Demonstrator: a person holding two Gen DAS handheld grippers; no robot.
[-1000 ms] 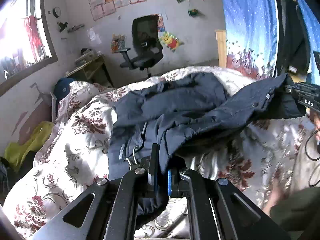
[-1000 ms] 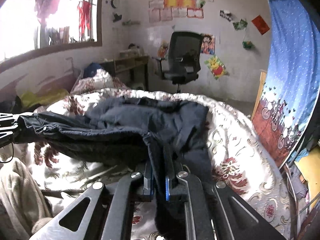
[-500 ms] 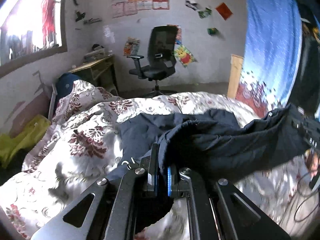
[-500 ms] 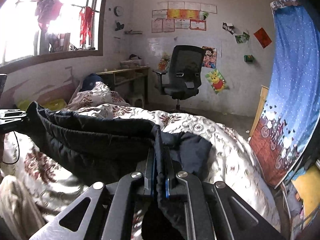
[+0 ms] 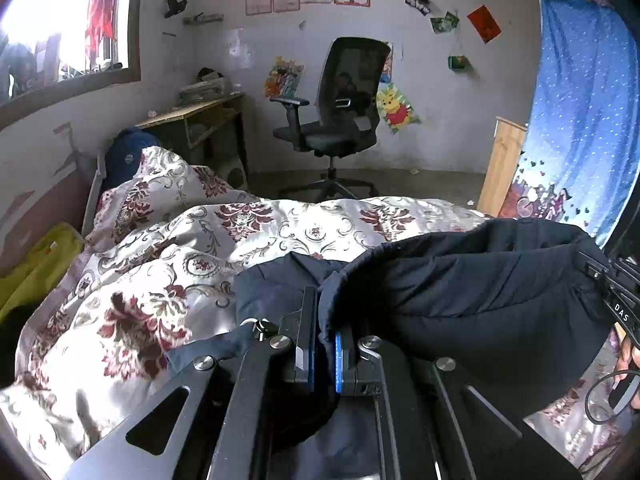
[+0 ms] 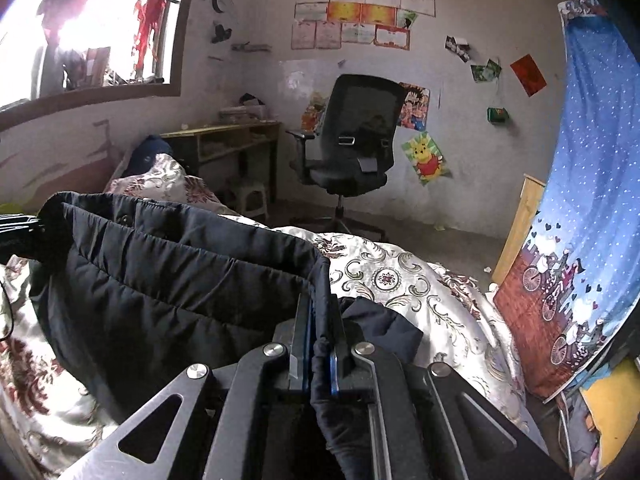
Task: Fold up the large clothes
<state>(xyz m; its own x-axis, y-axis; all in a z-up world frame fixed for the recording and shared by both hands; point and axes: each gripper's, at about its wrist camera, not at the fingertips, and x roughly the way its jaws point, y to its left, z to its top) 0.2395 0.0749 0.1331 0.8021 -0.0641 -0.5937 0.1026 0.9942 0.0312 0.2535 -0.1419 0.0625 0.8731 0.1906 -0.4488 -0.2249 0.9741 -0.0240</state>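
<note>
A dark navy padded jacket point(image 5: 480, 292) hangs stretched between my two grippers above a bed with a floral quilt point(image 5: 200, 248). My left gripper point(image 5: 323, 320) is shut on one edge of the jacket. My right gripper point(image 6: 319, 320) is shut on the other edge, and the jacket point(image 6: 168, 280) runs from it to the left, where the left gripper point(image 6: 20, 224) shows at the frame edge. In the left wrist view the right gripper point(image 5: 612, 284) shows at the far right. Part of the jacket point(image 5: 276, 284) still lies on the quilt.
A black office chair point(image 5: 340, 120) stands on the floor beyond the bed. A wooden desk point(image 5: 200, 120) is by the window wall. A blue patterned curtain point(image 5: 580, 120) hangs at the right. A yellow-green cloth point(image 5: 36, 264) lies left of the bed.
Both grippers have risen and pulled back, lifting most of the jacket off the quilt and stretching it between them. More bare quilt shows now.
</note>
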